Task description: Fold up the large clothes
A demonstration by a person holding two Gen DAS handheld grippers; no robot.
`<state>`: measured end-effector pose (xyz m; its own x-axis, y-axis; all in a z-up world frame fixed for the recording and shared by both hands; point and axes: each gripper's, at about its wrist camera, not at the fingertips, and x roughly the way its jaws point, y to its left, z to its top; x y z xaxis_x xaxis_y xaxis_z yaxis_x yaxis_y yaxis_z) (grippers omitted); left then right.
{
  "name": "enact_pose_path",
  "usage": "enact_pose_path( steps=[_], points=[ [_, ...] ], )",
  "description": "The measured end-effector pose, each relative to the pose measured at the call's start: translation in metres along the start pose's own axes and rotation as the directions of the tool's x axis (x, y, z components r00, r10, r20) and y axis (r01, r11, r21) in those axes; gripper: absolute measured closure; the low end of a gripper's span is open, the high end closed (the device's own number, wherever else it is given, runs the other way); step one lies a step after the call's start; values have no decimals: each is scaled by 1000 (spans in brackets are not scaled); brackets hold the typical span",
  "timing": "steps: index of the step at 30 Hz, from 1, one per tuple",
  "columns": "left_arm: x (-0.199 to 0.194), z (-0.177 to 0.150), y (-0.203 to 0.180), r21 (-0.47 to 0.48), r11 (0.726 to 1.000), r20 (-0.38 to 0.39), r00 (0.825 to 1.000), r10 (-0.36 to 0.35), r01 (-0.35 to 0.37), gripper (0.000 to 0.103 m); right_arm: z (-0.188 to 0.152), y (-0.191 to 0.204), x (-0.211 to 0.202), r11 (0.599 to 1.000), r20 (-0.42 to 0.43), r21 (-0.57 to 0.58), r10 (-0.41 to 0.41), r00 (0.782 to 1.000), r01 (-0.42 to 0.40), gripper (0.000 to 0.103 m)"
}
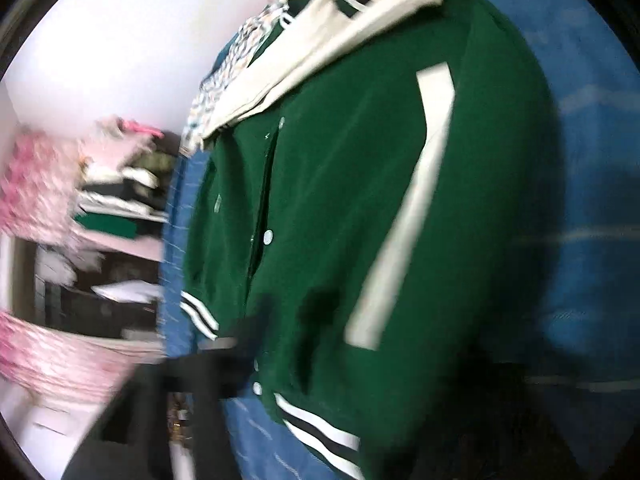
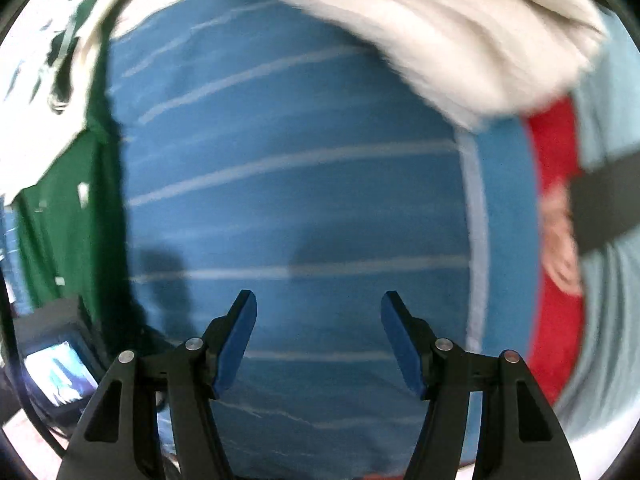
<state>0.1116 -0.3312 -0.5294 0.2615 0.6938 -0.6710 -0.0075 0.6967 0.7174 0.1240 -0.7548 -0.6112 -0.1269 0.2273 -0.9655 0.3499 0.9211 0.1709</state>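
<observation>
A green varsity jacket with white sleeve stripes, snap buttons and striped ribbed hem lies on a blue striped bedspread; a cream hood sits at its top. My left gripper is a dark blurred shape at the jacket's lower front edge; whether it holds the cloth cannot be told. My right gripper is open and empty, hovering over the bare blue bedspread. The jacket's edge shows at the left of the right wrist view.
A cream garment lies at the top of the right wrist view. A red cloth and a person's hand are at the right. Shelves with folded clothes and pink fabric stand beyond the bed.
</observation>
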Motion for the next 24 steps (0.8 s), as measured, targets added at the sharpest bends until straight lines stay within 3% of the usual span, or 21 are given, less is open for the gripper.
enact_pose_path(
  steps=[3,5,7,9,12,16,18,20,22,24],
  points=[
    [-7,7,24,-66,996,11,999,-53,54,87,31,20,-1,986,25,-45,162,986,-161,34],
    [-6,13,42,-100,991,3,996,-89,88,88,60,36,-2,947,39,-83,314,949,-310,23],
    [0,21,58,-126,986,-3,994,-108,107,88,83,52,-1,912,54,-131,399,915,-390,22],
    [3,26,64,-148,981,-17,991,-132,128,88,113,74,7,860,53,-175,495,867,-480,22],
    [8,30,64,-168,974,-29,987,-159,152,88,155,109,21,754,9,-155,647,762,-638,22],
    [10,30,65,-201,960,-41,978,-205,193,88,200,144,48,659,-35,-86,748,663,-748,22],
    [12,30,70,-214,953,-39,973,-226,213,88,220,149,50,646,-53,-42,760,648,-762,22],
    [15,30,77,-227,942,-36,965,-261,247,88,230,163,58,658,-52,-12,752,657,-753,24],
    [18,30,86,-239,930,-32,955,-295,279,88,238,184,60,700,-42,-9,713,700,-714,40],
    [20,29,96,-247,919,-29,946,-323,306,88,240,211,59,749,-42,-31,660,750,-661,71]
  ],
)
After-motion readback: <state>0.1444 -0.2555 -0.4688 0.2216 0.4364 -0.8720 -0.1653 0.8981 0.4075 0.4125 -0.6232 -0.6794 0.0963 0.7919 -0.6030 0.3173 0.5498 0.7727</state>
